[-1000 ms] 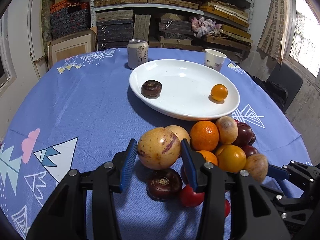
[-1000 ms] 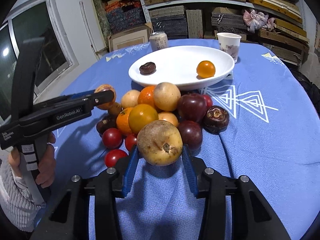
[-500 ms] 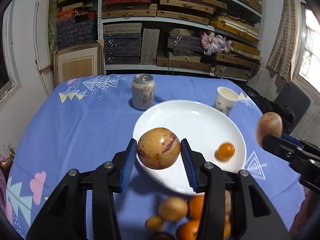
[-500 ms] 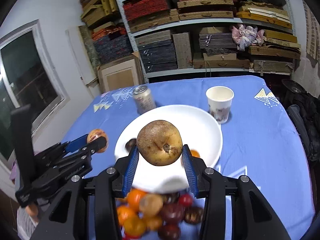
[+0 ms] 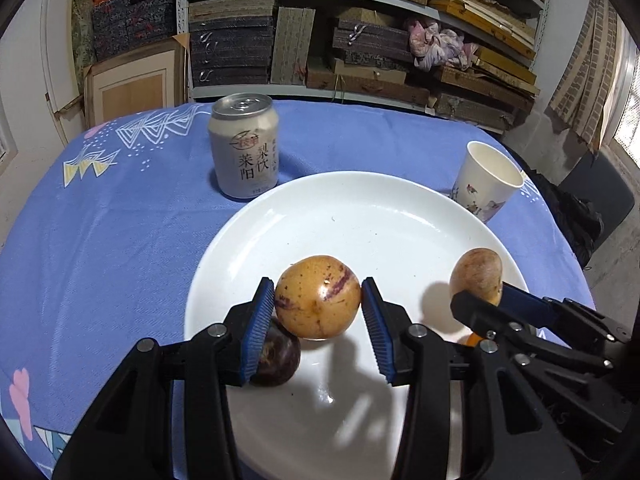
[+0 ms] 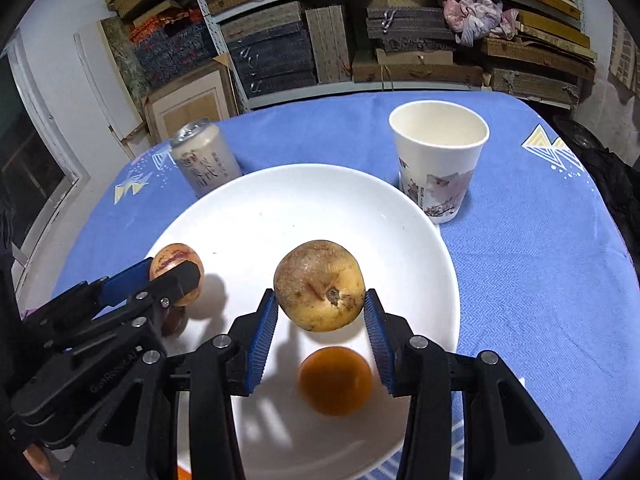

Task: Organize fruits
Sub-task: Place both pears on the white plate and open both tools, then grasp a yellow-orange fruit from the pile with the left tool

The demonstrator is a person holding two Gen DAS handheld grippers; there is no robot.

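Fingers: both pairs clenched on round yellow fruits | left gripper's purple-streaked fruit over wide white ceramic plate, dark fruit at 7 o'clock | right gripper's speckled fruit above plate, orange at 6 o'clock

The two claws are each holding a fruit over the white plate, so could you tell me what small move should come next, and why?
Probably lower both and open. The left claw grips a yellow purple-streaked fruit above the white plate, beside a dark fruit; the right claw holds a brownish fruit above an orange one; aim for bare plate.
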